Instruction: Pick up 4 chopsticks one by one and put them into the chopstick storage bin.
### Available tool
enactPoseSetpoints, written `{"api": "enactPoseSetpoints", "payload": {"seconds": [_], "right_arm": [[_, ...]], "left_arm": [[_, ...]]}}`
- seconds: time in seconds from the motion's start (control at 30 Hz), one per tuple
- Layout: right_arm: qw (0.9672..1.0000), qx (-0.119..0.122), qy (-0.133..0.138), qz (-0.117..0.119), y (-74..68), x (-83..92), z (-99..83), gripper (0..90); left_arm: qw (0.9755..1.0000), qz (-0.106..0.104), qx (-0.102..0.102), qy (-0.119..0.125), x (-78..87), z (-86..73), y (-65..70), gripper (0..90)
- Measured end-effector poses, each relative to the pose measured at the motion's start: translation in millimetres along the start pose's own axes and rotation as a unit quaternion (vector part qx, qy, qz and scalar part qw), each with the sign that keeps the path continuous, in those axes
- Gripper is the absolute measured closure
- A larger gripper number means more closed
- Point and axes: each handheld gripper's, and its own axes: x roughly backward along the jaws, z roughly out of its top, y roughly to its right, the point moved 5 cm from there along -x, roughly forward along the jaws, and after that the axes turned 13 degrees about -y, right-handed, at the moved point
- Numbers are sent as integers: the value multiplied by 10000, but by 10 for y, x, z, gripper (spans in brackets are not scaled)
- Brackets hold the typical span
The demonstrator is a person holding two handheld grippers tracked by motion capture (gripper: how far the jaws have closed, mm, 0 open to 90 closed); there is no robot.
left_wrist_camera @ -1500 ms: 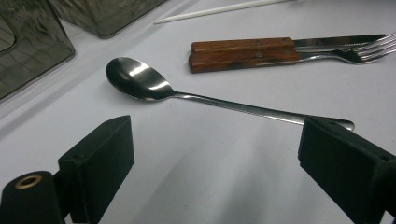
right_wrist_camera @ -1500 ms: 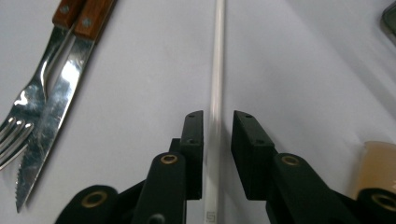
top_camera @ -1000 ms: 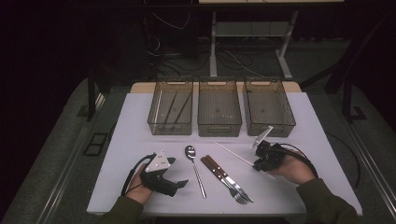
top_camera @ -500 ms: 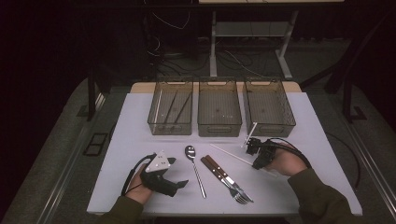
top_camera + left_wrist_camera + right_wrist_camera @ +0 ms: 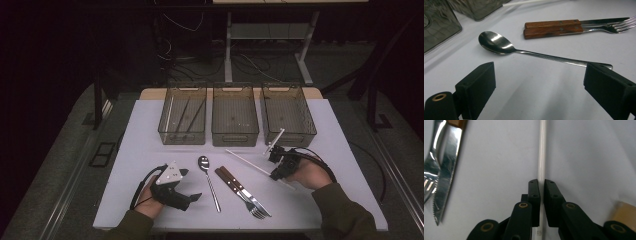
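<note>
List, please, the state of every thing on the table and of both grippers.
right gripper: shut on white chopstick
white chopstick: clamped, lying on table
left gripper: open, empty
spoon: lying flat, bowl up
knife: flat, beside fork
fork: flat
left bin: holds thin sticks
middle bin: looks empty
right bin: looks empty

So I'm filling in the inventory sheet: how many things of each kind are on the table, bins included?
Bins: 3
Spoon: 1
Knife: 1
Fork: 1
White chopstick, clamped in the right gripper: 1
Dark sticks in the left bin, too dim to be sure: about 2
Total: about 9
</note>
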Motion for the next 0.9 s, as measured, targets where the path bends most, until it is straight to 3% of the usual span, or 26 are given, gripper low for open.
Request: {"api": "enactPoseSetpoints", "payload": {"seconds": [0.17, 0.33, 0.5, 0.9], "right_arm": [[9981, -83, 533, 307, 19, 74, -44, 844], [9922, -235, 1090, 550, 32, 150, -74, 844], [9818, -280, 1745, 693, 38, 217, -77, 843], [9595, -409, 2718, 624, 7, 277, 93, 843]], "left_arm": [[10000, 0, 9, 0, -3, 0, 1, 90], [10000, 5, 10, -9, -1, -3, -2, 90], [10000, 9, 6, -19, -3, -5, -3, 90], [10000, 12, 9, -20, -5, -4, -4, 90]]}}
